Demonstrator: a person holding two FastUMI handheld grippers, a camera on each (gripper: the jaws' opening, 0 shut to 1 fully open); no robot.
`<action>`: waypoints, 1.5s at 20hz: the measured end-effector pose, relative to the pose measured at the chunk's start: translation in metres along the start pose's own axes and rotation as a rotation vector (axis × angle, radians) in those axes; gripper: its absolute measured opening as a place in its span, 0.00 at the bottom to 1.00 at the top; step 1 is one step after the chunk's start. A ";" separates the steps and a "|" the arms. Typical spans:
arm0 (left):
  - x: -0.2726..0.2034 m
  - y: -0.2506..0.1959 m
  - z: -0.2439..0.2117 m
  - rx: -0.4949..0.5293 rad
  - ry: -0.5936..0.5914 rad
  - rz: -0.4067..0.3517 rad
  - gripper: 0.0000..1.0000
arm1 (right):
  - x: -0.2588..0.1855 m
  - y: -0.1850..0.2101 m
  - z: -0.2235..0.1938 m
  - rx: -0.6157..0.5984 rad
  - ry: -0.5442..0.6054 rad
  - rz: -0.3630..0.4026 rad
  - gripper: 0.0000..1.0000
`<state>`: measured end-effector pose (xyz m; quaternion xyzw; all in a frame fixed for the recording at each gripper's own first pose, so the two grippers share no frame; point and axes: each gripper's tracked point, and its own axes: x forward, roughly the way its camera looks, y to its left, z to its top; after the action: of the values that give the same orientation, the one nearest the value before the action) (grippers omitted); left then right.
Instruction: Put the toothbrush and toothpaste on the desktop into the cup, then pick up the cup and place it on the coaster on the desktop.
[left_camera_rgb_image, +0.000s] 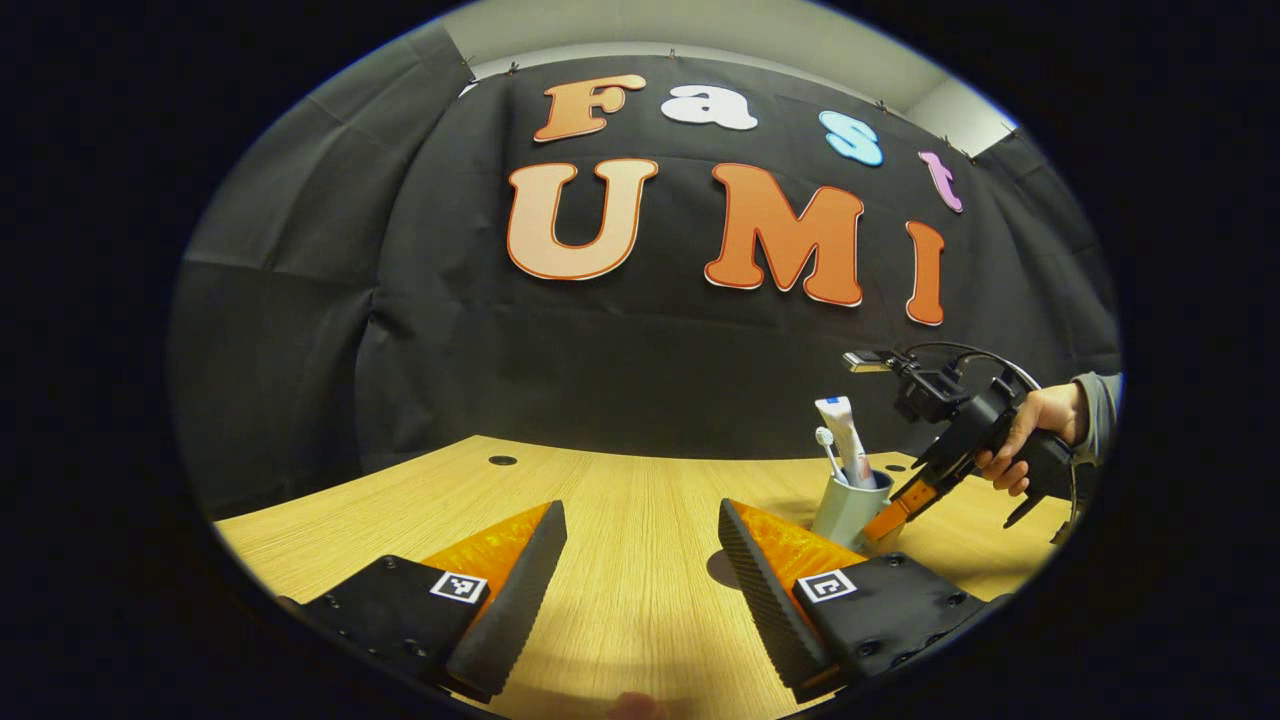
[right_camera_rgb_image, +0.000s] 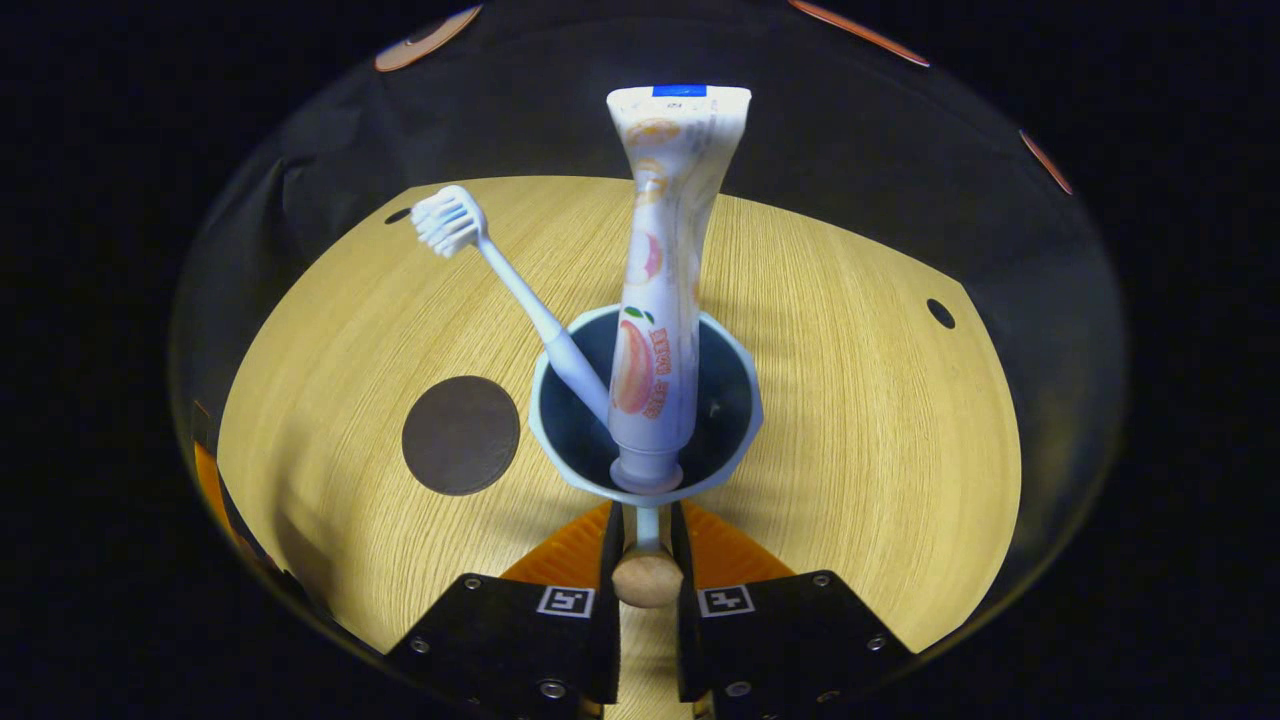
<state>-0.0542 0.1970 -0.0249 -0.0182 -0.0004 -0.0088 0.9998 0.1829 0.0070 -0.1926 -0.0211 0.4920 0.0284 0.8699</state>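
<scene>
Right gripper pinched on cup rim; rigid, light, top-heavy. Coaster left of cup. Left gripper wide open, empty.

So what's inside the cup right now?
The cup holds the toothbrush, bristles up and leaning, and the toothpaste, cap down. The toothbrush's lower handle is hidden behind the tube.

From the left gripper view we look low across the desk toward the cup; the right gripper view looks steeply down, close on that same cup.
</scene>
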 end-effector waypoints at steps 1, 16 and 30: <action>-0.001 0.001 -0.001 0.002 -0.001 0.001 0.97 | 0.001 0.001 0.001 -0.009 -0.020 0.007 0.23; -0.008 0.001 -0.001 0.018 0.011 0.010 0.97 | 0.002 0.003 0.020 -0.135 -0.113 0.152 0.22; -0.021 0.020 -0.008 0.024 0.020 0.046 0.97 | -0.001 -0.002 0.022 -0.217 -0.064 0.191 0.22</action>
<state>-0.0744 0.2173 -0.0333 -0.0061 0.0101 0.0141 0.9998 0.2013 0.0063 -0.1807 -0.0671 0.4580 0.1645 0.8710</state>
